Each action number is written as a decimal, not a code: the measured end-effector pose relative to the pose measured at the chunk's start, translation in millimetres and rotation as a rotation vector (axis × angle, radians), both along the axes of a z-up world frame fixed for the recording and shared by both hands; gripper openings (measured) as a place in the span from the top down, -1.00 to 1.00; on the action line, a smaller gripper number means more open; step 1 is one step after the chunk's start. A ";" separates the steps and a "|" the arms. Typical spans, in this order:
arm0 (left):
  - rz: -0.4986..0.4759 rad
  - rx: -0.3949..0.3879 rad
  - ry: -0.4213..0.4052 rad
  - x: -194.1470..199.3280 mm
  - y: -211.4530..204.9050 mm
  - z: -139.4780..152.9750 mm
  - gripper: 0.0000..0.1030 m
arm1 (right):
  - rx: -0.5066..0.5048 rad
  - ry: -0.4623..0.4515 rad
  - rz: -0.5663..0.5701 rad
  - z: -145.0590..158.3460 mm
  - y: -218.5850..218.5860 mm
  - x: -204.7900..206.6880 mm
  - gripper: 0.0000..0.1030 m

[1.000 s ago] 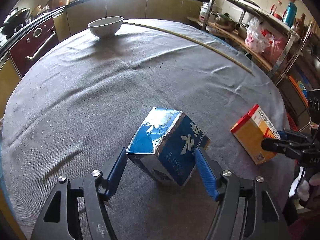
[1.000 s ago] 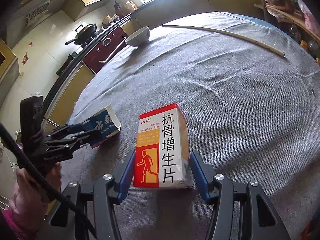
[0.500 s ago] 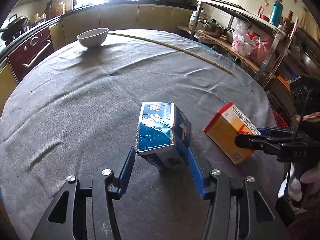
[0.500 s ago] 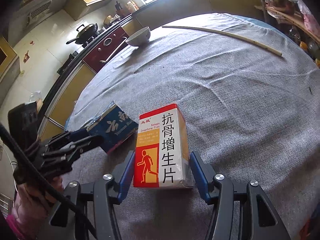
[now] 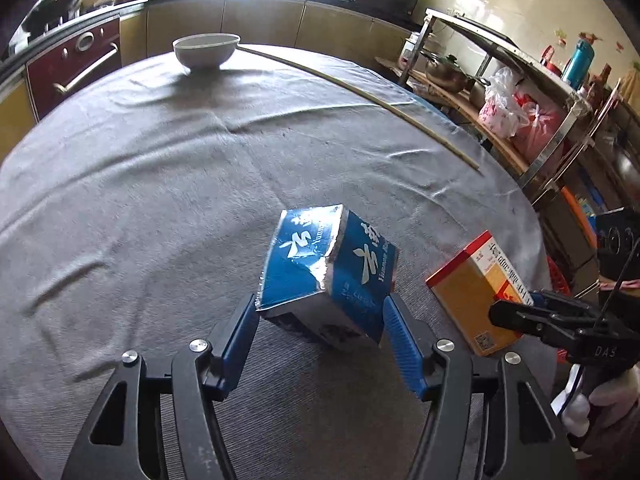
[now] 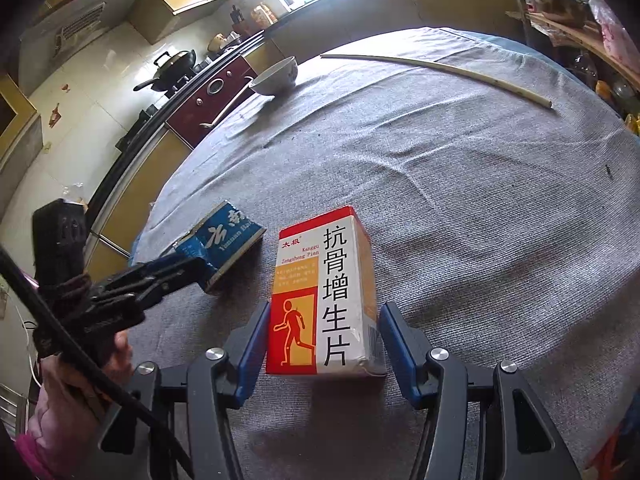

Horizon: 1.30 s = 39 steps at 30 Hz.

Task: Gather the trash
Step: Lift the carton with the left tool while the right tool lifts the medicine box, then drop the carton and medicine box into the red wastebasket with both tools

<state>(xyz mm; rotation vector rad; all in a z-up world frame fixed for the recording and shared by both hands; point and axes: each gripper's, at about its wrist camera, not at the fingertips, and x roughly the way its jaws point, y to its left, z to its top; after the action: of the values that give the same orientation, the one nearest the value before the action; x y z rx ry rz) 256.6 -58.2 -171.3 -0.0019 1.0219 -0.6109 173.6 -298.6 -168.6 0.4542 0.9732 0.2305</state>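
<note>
A crumpled blue carton (image 5: 328, 272) with white characters sits tilted between the fingers of my left gripper (image 5: 320, 302). Both blue pads touch its sides while the jaws are opening. In the right wrist view the same carton (image 6: 224, 236) rests on the grey cloth with the left gripper's fingers (image 6: 176, 272) on it. My right gripper (image 6: 324, 309) is shut on a red, orange and white medicine box (image 6: 324, 292) lying on the cloth. That box (image 5: 468, 292) also shows in the left wrist view, to the right of the carton.
A white bowl (image 5: 205, 50) stands at the far edge of the round table with its grey cloth (image 5: 160, 200). A long thin stick (image 5: 360, 92) lies across the far right. A metal shelf rack (image 5: 520, 92) with pots and bags stands right of the table, kitchen cabinets behind.
My left gripper squeezed the blue carton narrow, then widened again; the carton turned and tilted between the fingers as the hand shifted. The right gripper and its box stayed still.
</note>
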 end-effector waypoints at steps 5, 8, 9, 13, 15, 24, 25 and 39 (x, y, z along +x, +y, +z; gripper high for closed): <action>0.017 -0.026 0.026 3.5 -7.7 -8.5 0.03 | -0.002 -0.003 0.006 -0.2 -0.4 0.3 -0.13; 0.014 -0.005 -0.004 -0.8 -16.0 -5.6 0.10 | 0.019 -0.006 -0.002 -1.2 -4.5 -1.6 -0.13; 0.002 0.003 -0.027 -4.2 -19.9 -2.3 0.10 | 0.023 -0.009 -0.005 -1.3 -6.2 -3.3 -0.13; -0.022 0.024 -0.084 -13.7 -31.5 9.9 0.11 | 0.034 -0.017 -0.022 -0.5 -13.0 -12.3 -0.13; -0.022 0.055 -0.115 -19.4 -39.1 17.5 0.11 | 0.042 -0.019 -0.027 0.2 -16.7 -17.2 -0.13; -0.038 0.155 -0.245 -57.3 -69.9 52.7 0.12 | 0.089 -0.034 -0.082 8.6 -46.2 -49.2 -0.13; -0.039 0.170 -0.260 -62.6 -74.3 56.9 0.12 | 0.098 -0.036 -0.089 9.9 -50.2 -53.5 -0.13; -0.105 0.284 -0.404 -121.0 -151.2 98.9 0.12 | 0.135 -0.141 -0.228 48.0 -125.4 -126.5 -0.13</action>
<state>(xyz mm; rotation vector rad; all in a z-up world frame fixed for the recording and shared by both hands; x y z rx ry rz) 135.6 -209.4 -72.4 0.4117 0.7102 -0.5291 47.2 -424.0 -120.6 0.6595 0.7633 0.1203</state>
